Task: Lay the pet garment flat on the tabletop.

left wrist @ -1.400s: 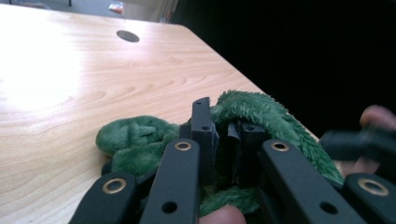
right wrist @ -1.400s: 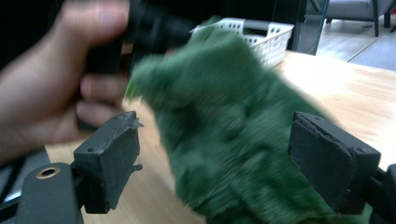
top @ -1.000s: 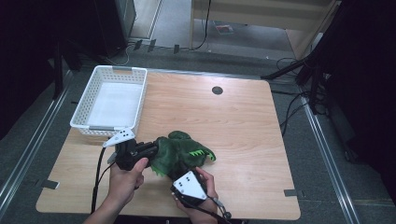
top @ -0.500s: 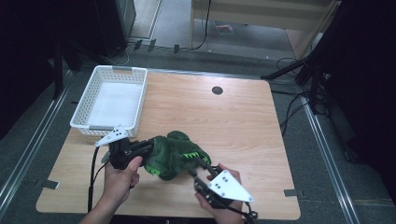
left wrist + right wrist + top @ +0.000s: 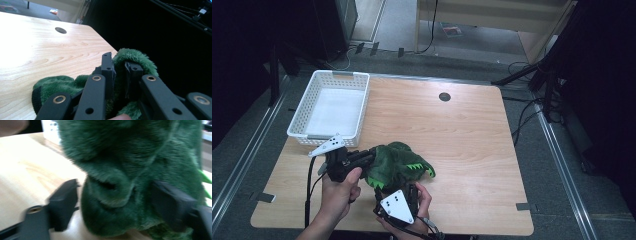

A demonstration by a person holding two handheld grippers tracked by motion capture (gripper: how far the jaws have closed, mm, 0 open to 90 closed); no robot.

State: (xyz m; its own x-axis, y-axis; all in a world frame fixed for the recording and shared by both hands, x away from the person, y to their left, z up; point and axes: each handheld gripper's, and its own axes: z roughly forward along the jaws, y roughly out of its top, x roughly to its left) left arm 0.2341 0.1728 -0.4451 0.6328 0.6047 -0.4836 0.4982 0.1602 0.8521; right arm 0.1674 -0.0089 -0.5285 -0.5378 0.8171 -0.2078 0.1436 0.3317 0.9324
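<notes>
Between both grippers' fingers sits a fuzzy green plush toy [image 5: 398, 161], light-green spikes.

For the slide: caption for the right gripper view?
Right tool open, jaws straddling a green plush toy on the wooden table.

Probably a lab: black curtains [image 5: 597, 75], floor cables [image 5: 522, 115], bare table [image 5: 462, 125].

We see a green plush toy [image 5: 397, 162] on the wooden table [image 5: 472, 130], left gripper [image 5: 362, 159] at its side, right gripper [image 5: 404, 192] below, white plastic basket [image 5: 312, 107] apart.
</notes>
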